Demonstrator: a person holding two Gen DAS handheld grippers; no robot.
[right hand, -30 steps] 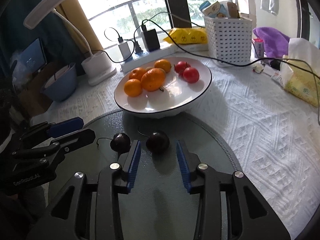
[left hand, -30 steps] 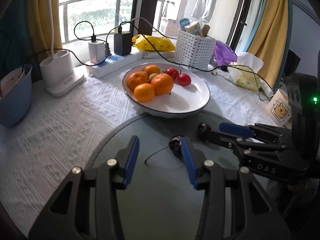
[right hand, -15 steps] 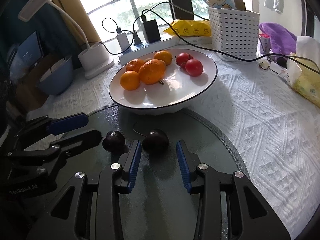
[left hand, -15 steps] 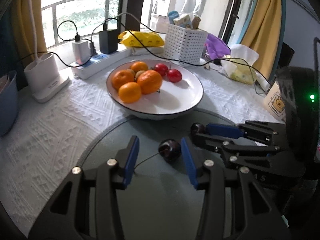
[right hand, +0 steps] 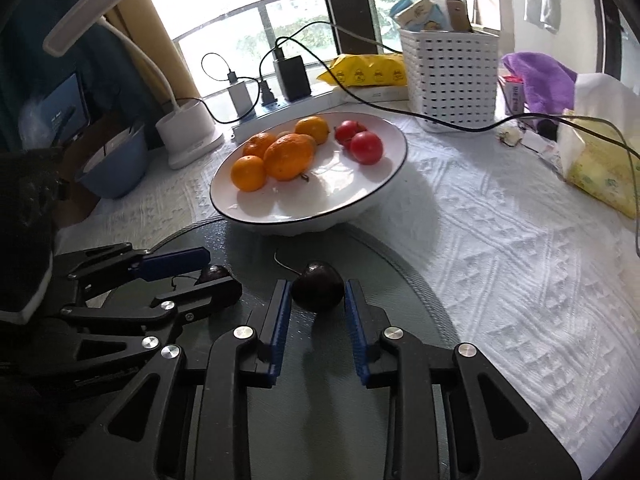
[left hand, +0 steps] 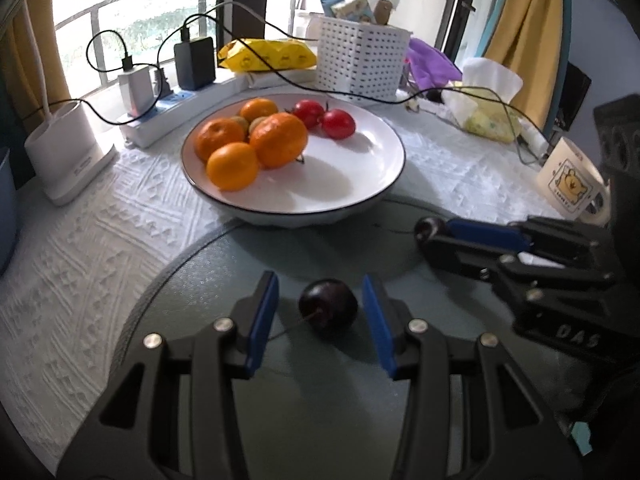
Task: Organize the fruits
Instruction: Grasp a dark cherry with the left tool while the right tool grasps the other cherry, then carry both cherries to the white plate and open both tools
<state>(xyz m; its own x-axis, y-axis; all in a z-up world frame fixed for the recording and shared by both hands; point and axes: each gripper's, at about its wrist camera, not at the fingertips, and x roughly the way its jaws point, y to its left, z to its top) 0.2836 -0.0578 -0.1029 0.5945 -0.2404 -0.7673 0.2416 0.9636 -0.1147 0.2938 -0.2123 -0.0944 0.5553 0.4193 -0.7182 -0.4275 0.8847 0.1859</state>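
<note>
Two dark cherries lie on a round grey glass mat in front of a white plate of oranges and red tomatoes. My left gripper is open with one cherry between its blue pads, clear gaps on both sides. My right gripper has its pads close against the other cherry, which rests on the mat. The right gripper also shows in the left wrist view, and the left gripper shows in the right wrist view.
Behind the plate are a power strip with chargers and cables, a white perforated basket, a yellow packet and a tissue pack. A lamp base and blue bowl stand left, a mug right.
My left gripper moved right and forward so its cherry now sits centred between the pads. My right gripper closed in around the other cherry.
</note>
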